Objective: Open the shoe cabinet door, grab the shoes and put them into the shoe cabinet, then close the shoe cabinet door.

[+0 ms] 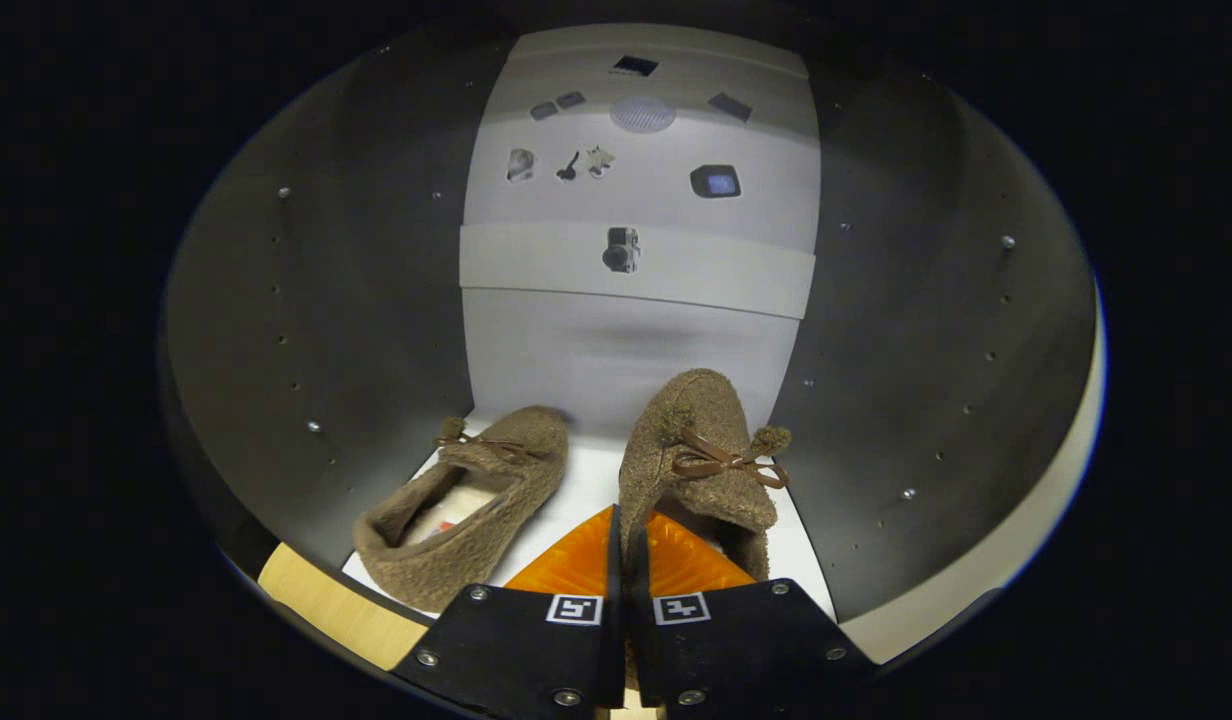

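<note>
I am looking into the shoe cabinet (316, 320), which has dark side walls and a white floor (588, 470). My gripper (626, 525) is shut on the inner side wall of a brown fuzzy shoe (701, 450) with a brown bow. The shoe stands toe-up against the fingers and leans slightly right, near the right wall. The second brown shoe (466, 500) lies flat on the cabinet floor just left of the fingers. Its opening faces me and its toe points toward the back.
The cabinet's right wall (936, 380) is close to the held shoe. Beyond both shoes rises a pale back panel (636, 340) with small dark pictures on it. A light wooden edge (326, 600) runs along the cabinet's front at the lower left.
</note>
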Tool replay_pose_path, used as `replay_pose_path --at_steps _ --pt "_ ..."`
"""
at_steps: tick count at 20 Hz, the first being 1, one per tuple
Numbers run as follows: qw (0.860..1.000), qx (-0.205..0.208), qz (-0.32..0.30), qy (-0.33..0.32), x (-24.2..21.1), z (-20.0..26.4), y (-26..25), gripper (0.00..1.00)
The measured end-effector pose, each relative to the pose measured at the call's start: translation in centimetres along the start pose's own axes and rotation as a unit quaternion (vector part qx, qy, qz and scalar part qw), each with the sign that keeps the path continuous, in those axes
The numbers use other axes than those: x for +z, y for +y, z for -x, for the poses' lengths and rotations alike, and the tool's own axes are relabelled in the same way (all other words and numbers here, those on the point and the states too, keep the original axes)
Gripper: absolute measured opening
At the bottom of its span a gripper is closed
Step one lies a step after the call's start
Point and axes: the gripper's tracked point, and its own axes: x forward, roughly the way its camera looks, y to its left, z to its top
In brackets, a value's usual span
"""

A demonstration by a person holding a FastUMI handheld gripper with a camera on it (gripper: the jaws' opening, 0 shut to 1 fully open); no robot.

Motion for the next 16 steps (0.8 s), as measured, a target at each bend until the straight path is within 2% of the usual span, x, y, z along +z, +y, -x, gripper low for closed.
replay_pose_path --at_steps 7,13,16 --pt "0.999 0.003 -0.021 0.04 -1.4 -4.4 0.8 0.05" --pt "0.998 0.003 -0.047 0.034 -0.7 -4.2 0.9 0.22" --pt "0.998 0.004 -0.056 0.031 -0.5 -3.2 1.0 0.22"
